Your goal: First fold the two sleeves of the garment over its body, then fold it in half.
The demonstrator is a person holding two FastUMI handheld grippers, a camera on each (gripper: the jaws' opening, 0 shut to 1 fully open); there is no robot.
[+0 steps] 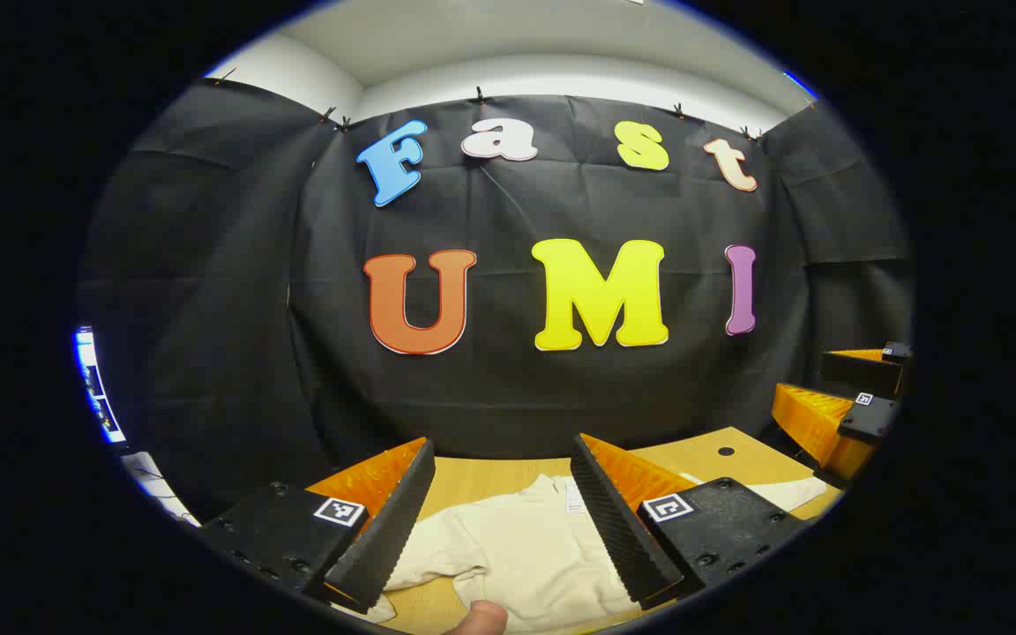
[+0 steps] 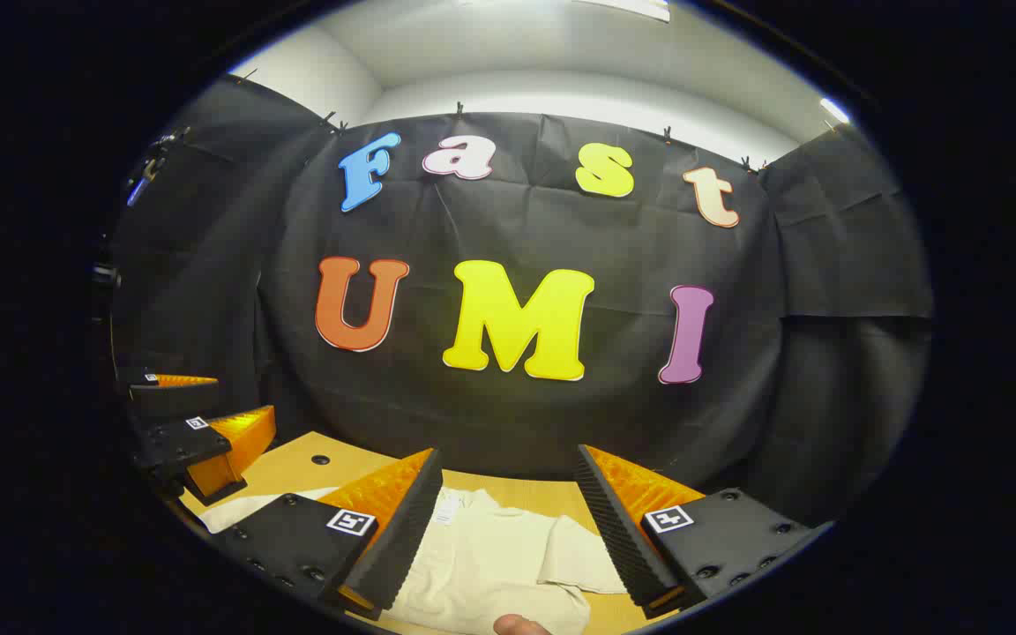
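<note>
On the wooden counter in front of the black cloth wall lies a cream garment, spread flat with its neck opening and a small label turned toward the cloth. In the left gripper view the left gripper hangs above the garment, its jaws wide apart with nothing between them; the pale fabric shows through the gap. One sleeve runs out beneath its left finger and looks bunched near the cuff. Off at the right edge of that view the right gripper is held above the counter's far corner, near a small dark hole in the wood, its jaws also parted.

In the right gripper view the right gripper hovers over the garment, jaws spread and holding nothing. A sleeve lies on that side, and it may already be turned in over the body, though the low angle makes that hard to judge. The left gripper shows at the left edge, above the counter. A fingertip of the person pokes in at the bottom of the left gripper view, and another at the bottom of the right gripper view.
</note>
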